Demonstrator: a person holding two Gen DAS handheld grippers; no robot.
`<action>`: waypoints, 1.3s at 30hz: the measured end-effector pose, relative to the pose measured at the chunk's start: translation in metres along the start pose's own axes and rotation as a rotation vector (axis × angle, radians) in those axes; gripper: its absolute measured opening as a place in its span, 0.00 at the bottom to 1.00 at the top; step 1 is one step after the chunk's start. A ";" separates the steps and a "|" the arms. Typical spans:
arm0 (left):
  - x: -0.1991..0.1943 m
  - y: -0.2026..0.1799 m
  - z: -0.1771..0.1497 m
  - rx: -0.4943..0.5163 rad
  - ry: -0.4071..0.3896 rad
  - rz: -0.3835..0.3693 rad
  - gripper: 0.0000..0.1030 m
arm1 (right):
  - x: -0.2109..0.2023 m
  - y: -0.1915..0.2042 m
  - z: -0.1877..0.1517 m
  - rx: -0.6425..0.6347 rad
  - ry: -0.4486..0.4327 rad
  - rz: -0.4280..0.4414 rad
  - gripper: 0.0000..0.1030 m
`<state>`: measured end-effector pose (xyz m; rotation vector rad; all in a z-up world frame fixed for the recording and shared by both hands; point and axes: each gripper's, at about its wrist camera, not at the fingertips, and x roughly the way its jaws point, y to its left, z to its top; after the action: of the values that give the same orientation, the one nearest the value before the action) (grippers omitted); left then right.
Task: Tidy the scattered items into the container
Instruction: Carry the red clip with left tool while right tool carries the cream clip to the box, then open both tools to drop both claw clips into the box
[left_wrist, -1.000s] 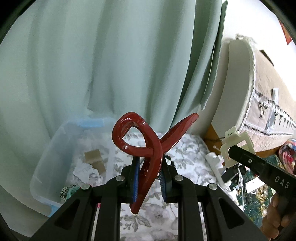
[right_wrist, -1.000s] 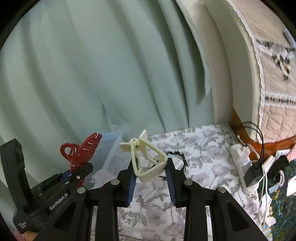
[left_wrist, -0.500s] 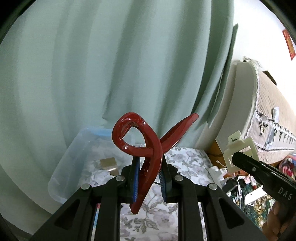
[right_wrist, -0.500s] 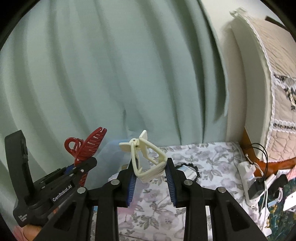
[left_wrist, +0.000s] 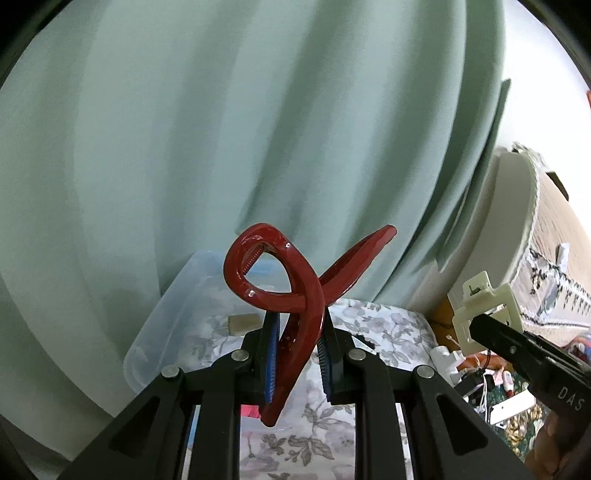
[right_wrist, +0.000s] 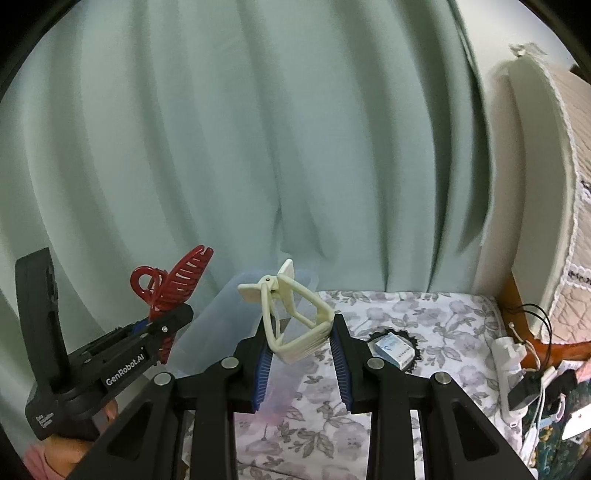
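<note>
Floral-sheeted bed (right_wrist: 436, 325) (clear container (left_wrist: 173, 325), small box (right_wrist: 394, 348) on it).

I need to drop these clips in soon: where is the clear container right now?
The clear container sits on the floral cloth against the green curtain, low and left of centre in the left wrist view, just behind the red hair claw.

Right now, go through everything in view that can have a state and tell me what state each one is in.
left gripper: shut on the red hair claw, held up.
right gripper: shut on the cream hair claw, held up.
clear plastic container: open, no lid on.
small blue box: lying on the floral cloth.
</note>
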<state>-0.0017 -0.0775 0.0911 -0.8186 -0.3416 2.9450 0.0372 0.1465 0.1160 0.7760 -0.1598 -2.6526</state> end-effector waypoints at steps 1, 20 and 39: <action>0.001 0.004 0.000 -0.008 0.000 0.003 0.19 | 0.002 0.002 0.000 -0.005 0.005 0.002 0.32; 0.031 0.065 -0.007 -0.146 0.073 0.042 0.19 | 0.064 0.039 -0.013 -0.102 0.140 0.030 0.32; 0.040 0.080 -0.029 -0.195 0.164 0.063 0.19 | 0.126 0.062 -0.037 -0.133 0.296 0.057 0.32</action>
<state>-0.0215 -0.1448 0.0285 -1.1057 -0.6092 2.9079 -0.0213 0.0415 0.0352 1.0871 0.0710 -2.4317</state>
